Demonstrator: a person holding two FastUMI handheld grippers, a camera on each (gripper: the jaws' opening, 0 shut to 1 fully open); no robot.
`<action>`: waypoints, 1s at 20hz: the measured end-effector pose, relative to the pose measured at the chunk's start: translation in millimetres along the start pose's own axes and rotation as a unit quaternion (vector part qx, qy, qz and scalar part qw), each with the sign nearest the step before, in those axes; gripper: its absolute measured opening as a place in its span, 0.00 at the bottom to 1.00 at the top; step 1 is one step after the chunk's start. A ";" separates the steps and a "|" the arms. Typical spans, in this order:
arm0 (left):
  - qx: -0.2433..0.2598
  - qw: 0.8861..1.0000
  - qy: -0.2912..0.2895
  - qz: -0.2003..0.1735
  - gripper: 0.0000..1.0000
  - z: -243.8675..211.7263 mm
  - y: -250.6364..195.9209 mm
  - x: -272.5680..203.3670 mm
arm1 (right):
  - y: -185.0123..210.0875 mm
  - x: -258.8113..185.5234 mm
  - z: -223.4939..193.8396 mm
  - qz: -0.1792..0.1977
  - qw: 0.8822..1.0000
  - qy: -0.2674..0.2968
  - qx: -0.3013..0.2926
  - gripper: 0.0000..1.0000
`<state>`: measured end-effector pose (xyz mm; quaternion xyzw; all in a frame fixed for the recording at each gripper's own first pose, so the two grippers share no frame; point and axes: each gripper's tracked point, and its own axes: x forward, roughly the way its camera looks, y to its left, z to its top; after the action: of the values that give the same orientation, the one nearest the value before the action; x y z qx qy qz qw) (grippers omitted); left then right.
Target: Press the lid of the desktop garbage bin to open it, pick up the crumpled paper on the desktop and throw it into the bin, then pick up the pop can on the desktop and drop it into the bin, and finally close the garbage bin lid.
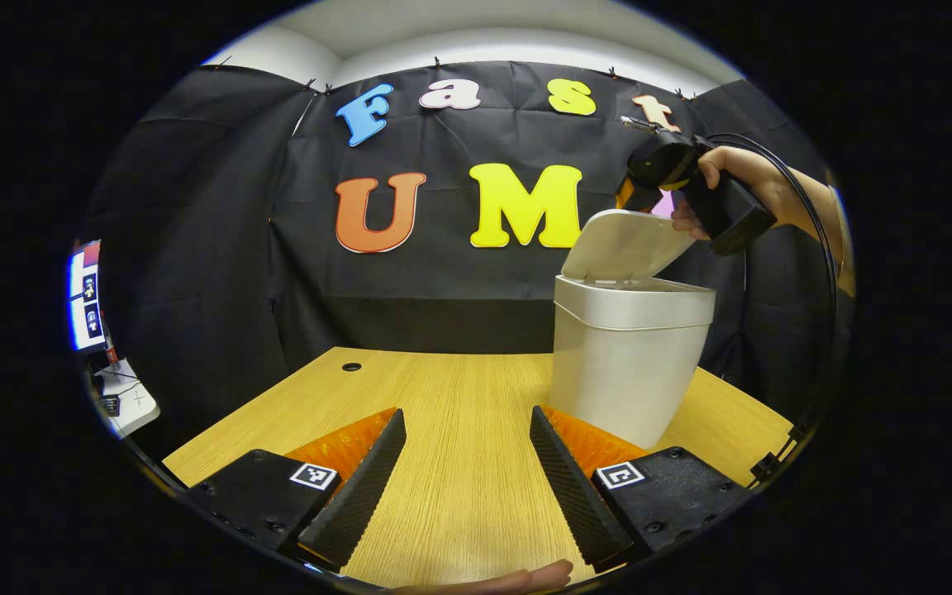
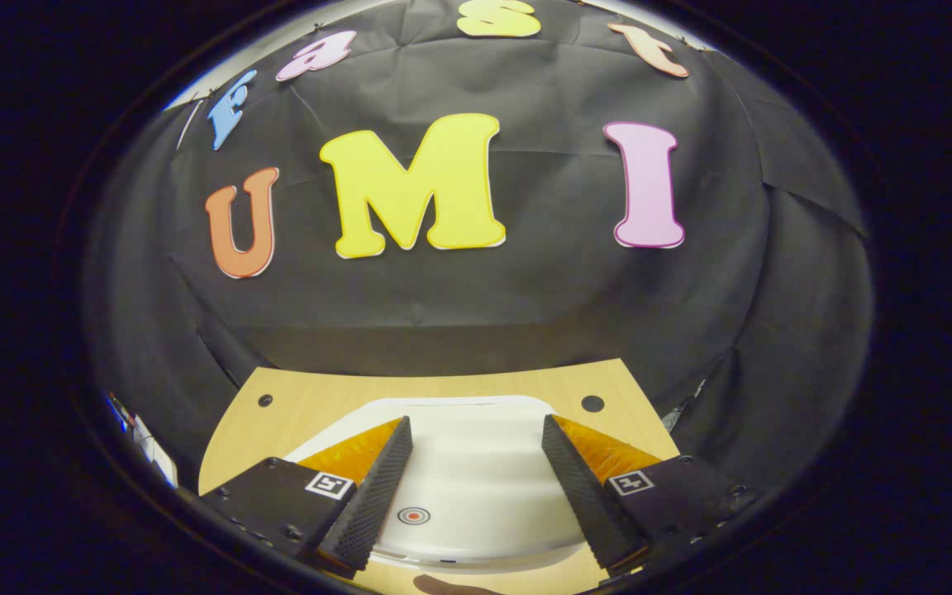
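Left gripper view: my left gripper [image 1: 468,475] hangs low over the light wooden desktop [image 1: 459,413], its two ribbed fingers [image 1: 360,487] spread wide with bare wood grain between them and nothing held. To the right of them stands the pale grey plastic desktop garbage bin [image 1: 629,355], upright on the desk just beyond the right-hand finger. Its white hinged lid [image 1: 621,244] is tilted up at an angle, so that the mouth of the bin is partly open. Above and behind the raised lid, my other hand [image 1: 711,194] grips the dark handle of my right gripper [image 1: 654,169], which sits close over the top edge of the lid; whether it touches the lid cannot be told from here. A small round hole [image 1: 351,366] marks the far left part of the desk.

Right gripper view: my right gripper [image 2: 476,487] points down and forward, its fingers [image 2: 373,496] spread apart and clasping nothing. Between and beneath them lies the smooth white lid [image 2: 476,471], carrying a small red-and-white round target mark [image 2: 413,516] near the left-hand finger. Two round holes [image 2: 592,403] show on the desktop [image 2: 443,384] beyond the lid. The crumpled paper and the pop can cannot be placed from these pictures.
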<state>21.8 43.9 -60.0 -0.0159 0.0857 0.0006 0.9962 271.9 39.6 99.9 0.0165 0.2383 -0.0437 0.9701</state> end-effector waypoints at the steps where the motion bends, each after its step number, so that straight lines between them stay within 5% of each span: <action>1: -0.005 1.000 0.002 0.003 0.98 -2.0 3.2 1.4 | 0.6 5.9 -5.6 0.002 1.000 0.002 -0.008 0.97; 13: -0.012 1.000 0.016 0.011 0.98 -6.3 10.6 4.4 | 6.0 -3.2 -46.5 -0.005 0.999 0.031 -0.024 0.98; 20: -0.021 1.000 0.011 0.017 0.98 -0.6 21.2 1.0 | 7.0 -44.5 -75.9 -0.003 0.999 -0.025 -0.030 0.98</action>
<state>22.6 65.1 -61.4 -0.0358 0.0971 0.0195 0.9944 198.2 54.0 53.3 -0.0147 0.2152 -0.0395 0.9757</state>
